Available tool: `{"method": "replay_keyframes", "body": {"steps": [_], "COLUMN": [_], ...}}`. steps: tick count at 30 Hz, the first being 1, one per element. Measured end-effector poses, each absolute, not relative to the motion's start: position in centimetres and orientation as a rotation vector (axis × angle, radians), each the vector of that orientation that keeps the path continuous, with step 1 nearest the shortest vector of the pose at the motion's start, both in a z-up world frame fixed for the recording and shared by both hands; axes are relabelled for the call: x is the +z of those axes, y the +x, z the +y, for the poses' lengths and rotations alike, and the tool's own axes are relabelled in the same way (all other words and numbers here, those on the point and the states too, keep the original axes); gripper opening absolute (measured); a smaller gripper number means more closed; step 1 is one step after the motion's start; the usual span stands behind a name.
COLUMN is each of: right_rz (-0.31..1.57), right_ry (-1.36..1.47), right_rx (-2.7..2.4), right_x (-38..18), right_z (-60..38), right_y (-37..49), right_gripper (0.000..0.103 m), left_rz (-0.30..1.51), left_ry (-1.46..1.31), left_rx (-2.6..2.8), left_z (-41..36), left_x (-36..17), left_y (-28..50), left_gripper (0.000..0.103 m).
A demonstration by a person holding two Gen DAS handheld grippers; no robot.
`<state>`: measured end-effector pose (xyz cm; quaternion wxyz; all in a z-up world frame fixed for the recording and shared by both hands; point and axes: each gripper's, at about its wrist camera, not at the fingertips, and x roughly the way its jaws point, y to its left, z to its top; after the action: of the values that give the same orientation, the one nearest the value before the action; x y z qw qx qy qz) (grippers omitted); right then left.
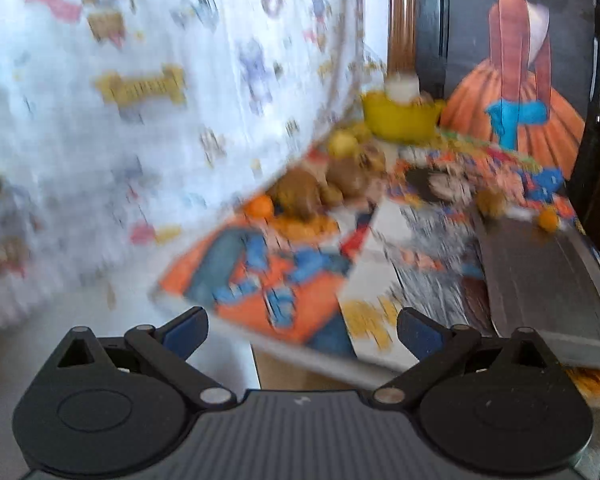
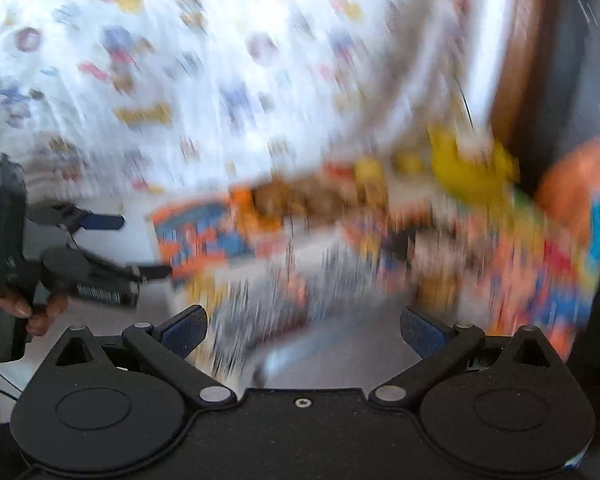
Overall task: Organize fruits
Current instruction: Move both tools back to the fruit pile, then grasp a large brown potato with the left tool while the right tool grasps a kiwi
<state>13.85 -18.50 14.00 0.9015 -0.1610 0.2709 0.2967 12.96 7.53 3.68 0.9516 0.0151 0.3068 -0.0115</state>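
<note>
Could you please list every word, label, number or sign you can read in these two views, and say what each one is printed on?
No text can be read in either view.
Colourful printed sheets on the table: print too blurred to read.
Patterned white cloth: only cartoon motifs, smeared by motion.
Left gripper, seen from the right wrist: pale markings along its body, too blurred to read.
Yellow bowl: no label shows.

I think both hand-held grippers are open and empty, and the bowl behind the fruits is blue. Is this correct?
Not quite: the bowl behind the fruits is yellow, as the left wrist view shows. The left hand-held gripper and right hand-held gripper are indeed open and empty.
</note>
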Motion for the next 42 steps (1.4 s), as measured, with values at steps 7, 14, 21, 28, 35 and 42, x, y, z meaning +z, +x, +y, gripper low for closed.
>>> {"method": "replay_keyframes", "body": {"steps": [7, 14, 21, 28, 35, 42], "right_rz": [0.394, 0.343, 0.369, 0.328, 0.293, 0.284], "right_ry": [-0.641, -0.875, -0.971, -1.016, -1.049, -1.081], "right_rx": [0.853, 0.953, 0.964, 0.998, 1.024, 1.021], "right_x": [18.0, 12.6, 5.6, 1.9, -0.1, -1.4], "right_z": [-15.2, -12.2, -10.8, -9.3, -8.0, -7.1], "right_y": [19.6, 26.4, 32.8, 36.4, 37.7, 38.9], "right_gripper": [0.102, 0.102, 0.095, 0.089, 0.083, 0.081], "left_rz": [0.521, 0.469, 0.453, 0.506, 0.553, 0.595], "left_ry": [0.075, 0.193, 0.372, 0.473, 0.445, 0.376], "left_rx": [-0.071, -0.107, -0.168, -0.202, -0.158, -0.152], "left_z": [8.5, 7.6, 5.4, 3.6, 4.4, 5.4], "left_x": [4.0, 3.4, 1.8, -0.3, -1.4, -1.8], "left_y": [15.6, 18.8, 23.2, 27.6, 30.3, 32.2], "left_gripper": [0.103, 0.103, 0.103, 0.101, 0.089, 0.079]}}
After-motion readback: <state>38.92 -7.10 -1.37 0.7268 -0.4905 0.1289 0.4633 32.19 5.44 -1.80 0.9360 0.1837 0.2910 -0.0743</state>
